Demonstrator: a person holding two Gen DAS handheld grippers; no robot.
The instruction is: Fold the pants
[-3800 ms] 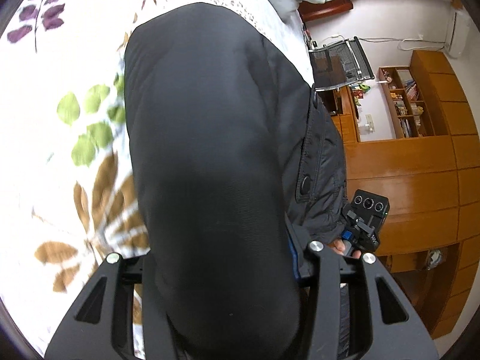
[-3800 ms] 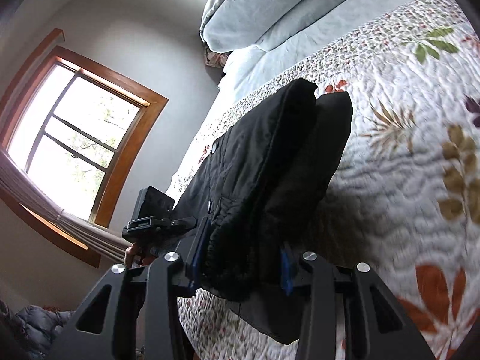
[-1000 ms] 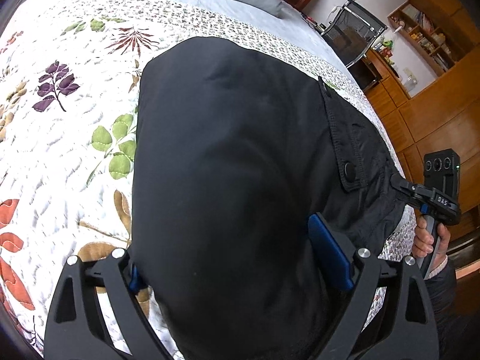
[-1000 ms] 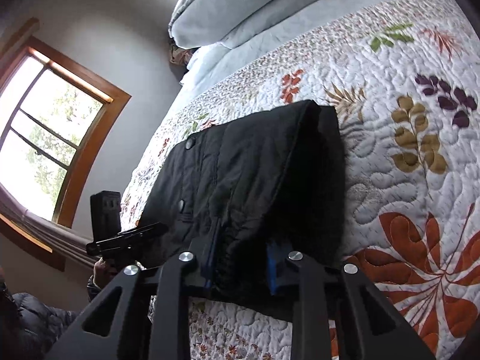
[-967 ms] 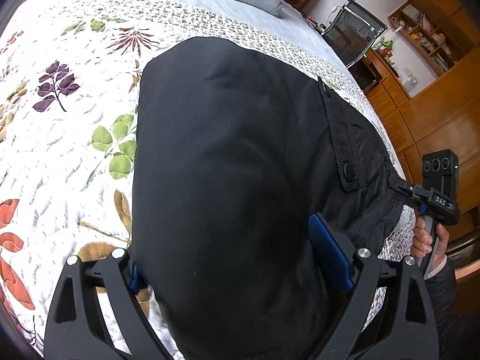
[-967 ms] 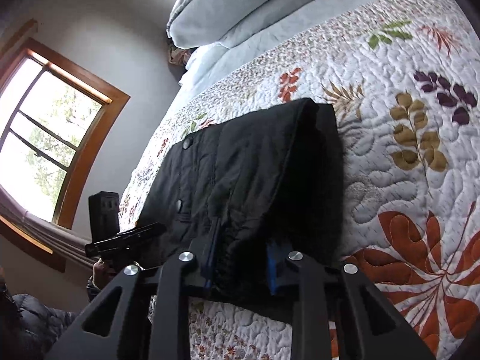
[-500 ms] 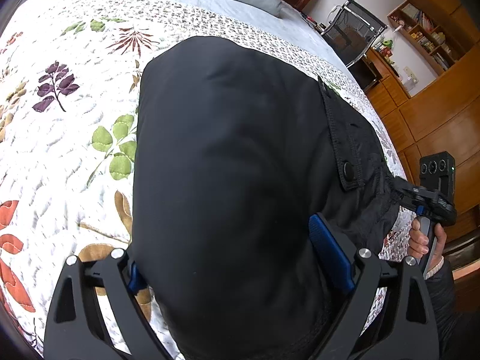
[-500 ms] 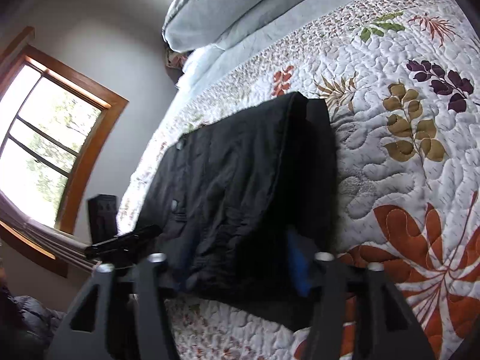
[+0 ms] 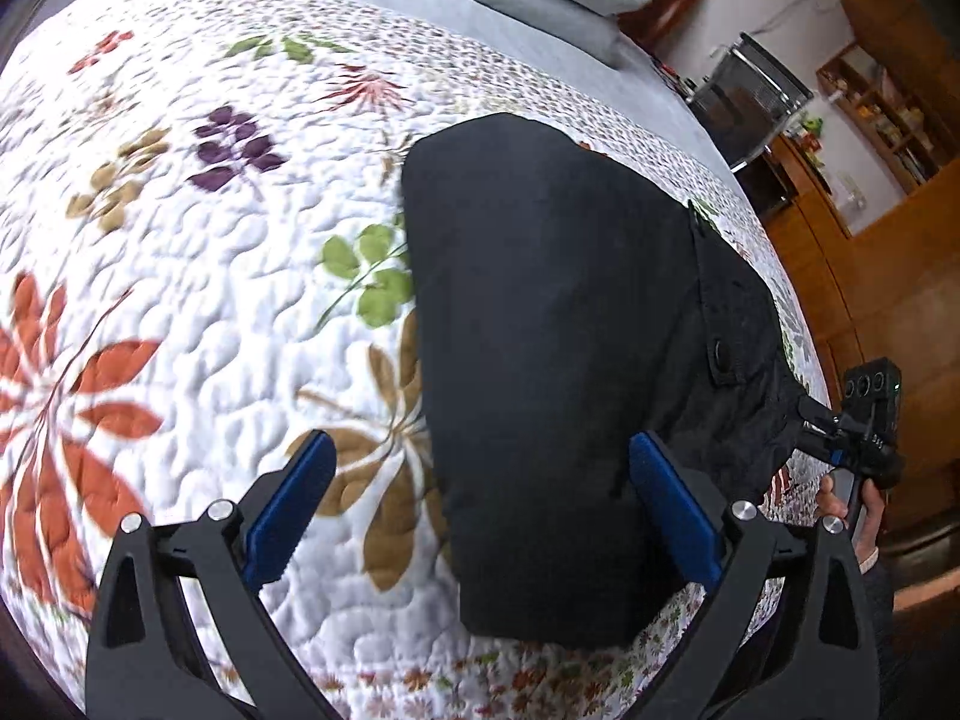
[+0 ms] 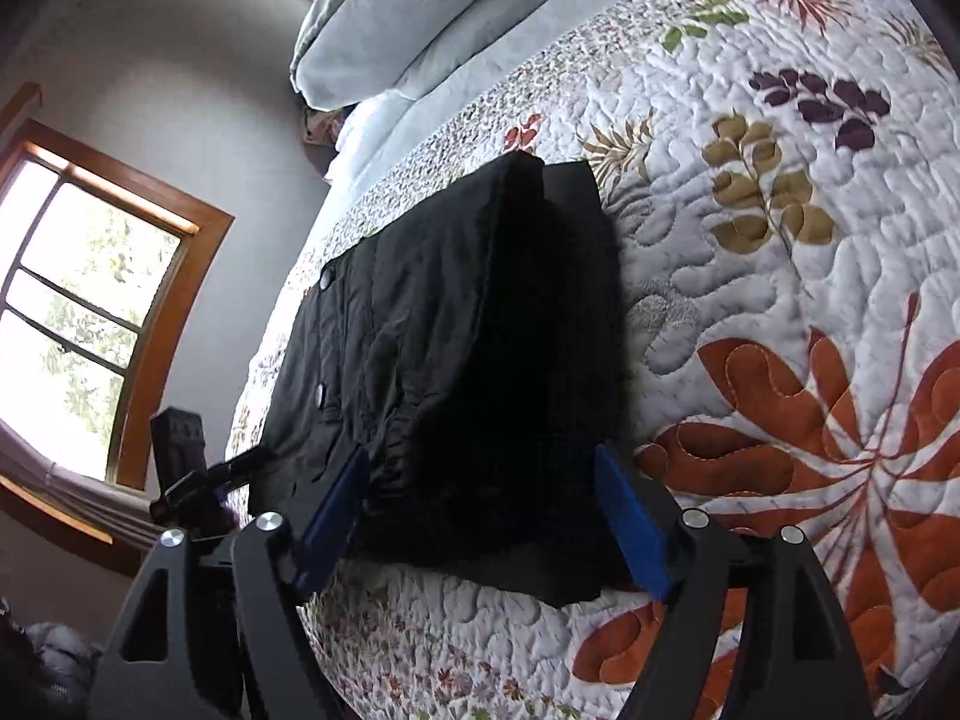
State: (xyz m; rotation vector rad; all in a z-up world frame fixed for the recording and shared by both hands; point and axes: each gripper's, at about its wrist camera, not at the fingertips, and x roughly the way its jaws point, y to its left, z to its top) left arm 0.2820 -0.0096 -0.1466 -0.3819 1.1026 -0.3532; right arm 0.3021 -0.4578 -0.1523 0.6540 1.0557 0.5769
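Jaws of the left gripper (image 9: 480, 492) stand wide and have just been opening further; its left pad hangs over bare quilt, its right pad sits just beside the near right edge of the folded black pants (image 9: 558, 360), no pad pressing the cloth. Right gripper (image 10: 480, 510) jaws have just been opening too and now stand released, blue pads flanking the near end of the pants (image 10: 468, 372), neither seen to press on the cloth. Pants lie flat as a thick folded bundle on the floral quilt (image 9: 180, 276), near the bed's edge, snap buttons showing along one side. Right gripper's handle and the hand (image 9: 852, 504) holding it show at the pants' far side in the left wrist view. Pillows (image 10: 420, 18) lie at the head of the bed; window (image 10: 90, 300) beyond it; wooden cabinets (image 9: 888, 252) on the opposite side.
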